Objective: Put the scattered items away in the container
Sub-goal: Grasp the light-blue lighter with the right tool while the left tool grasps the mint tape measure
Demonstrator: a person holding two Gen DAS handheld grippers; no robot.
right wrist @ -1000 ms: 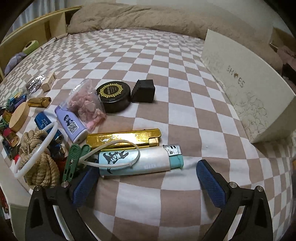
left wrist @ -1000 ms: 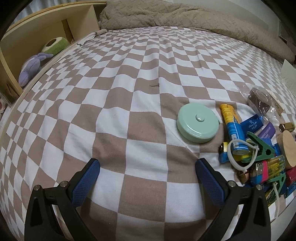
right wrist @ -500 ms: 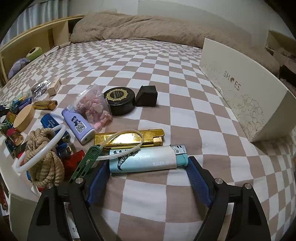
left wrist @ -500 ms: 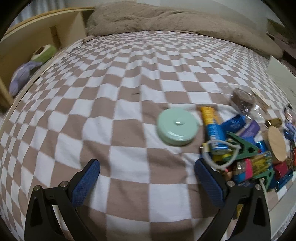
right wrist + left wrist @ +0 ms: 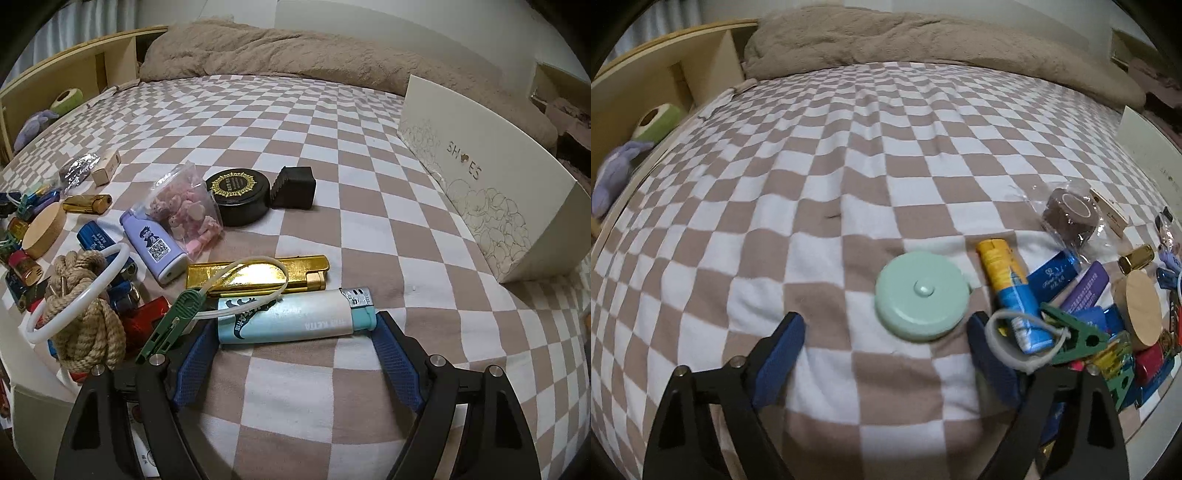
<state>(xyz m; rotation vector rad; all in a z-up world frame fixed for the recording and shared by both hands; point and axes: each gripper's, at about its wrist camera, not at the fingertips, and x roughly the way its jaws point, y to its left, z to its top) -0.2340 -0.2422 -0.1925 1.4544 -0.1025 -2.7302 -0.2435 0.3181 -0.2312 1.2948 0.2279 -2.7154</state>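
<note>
Checkered bedding point(image 5: 812, 206) fills the left wrist view, where the left gripper point(image 5: 886, 343) stands wide apart, holding nothing, its pads just short of a mint round case point(image 5: 921, 295) lying flat. Beside it sits a heap of lighters and clips point(image 5: 1082, 314).

From the right wrist, the shoe box point(image 5: 480, 192) stands at the right, its inside hidden. The right gripper point(image 5: 295, 339) brackets a pale blue-and-white lighter point(image 5: 291, 321) lengthwise, pads at both ends; a firm grip cannot be told.
</note>
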